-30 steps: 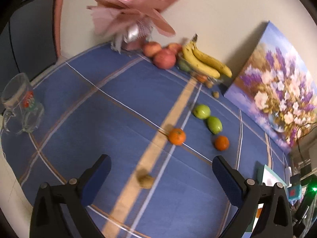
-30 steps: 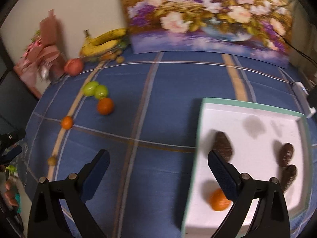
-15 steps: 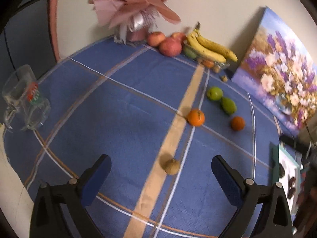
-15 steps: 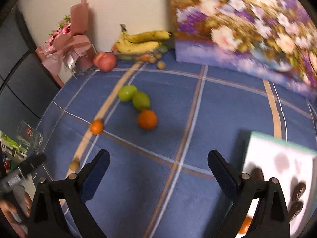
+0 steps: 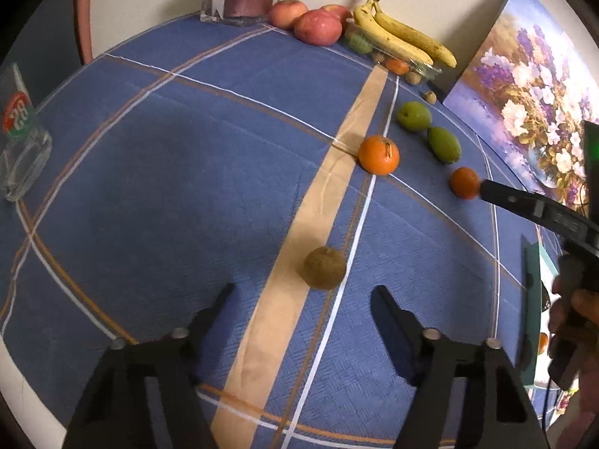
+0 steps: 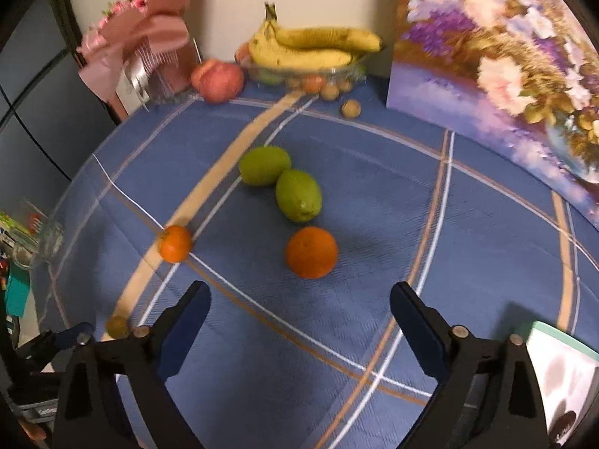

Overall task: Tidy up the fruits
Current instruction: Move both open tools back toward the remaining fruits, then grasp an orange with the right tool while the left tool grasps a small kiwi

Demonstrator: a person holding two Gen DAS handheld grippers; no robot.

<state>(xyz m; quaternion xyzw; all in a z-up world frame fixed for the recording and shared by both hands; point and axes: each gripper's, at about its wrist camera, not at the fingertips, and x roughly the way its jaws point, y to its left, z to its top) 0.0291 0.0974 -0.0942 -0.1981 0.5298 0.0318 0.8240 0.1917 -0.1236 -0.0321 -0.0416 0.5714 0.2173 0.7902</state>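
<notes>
Left gripper point(image 5: 303, 295) angled down over the blue checked tablecloth point(image 5: 179, 172), jaws just been closing but still apart and gripping nothing; small brown fruit point(image 5: 324, 267) sits on the cloth just ahead of the fingertips, not touched. Right gripper point(image 6: 299, 299) jaws also just been closing, still wide and empty, large orange point(image 6: 311, 252) just ahead of them, two green fruits point(image 6: 298, 195) touching behind it, small orange point(image 6: 174, 243) off to the left on the tan stripe. White tray point(image 6: 561, 370) cut off at the right edge, contents mostly out of frame; banana bowl point(image 6: 310, 71) at the wall is blurred, small fruit under the bananas point(image 6: 314, 46) hard to identify; glass mug point(image 5: 18, 142) clipped at the left edge.
</notes>
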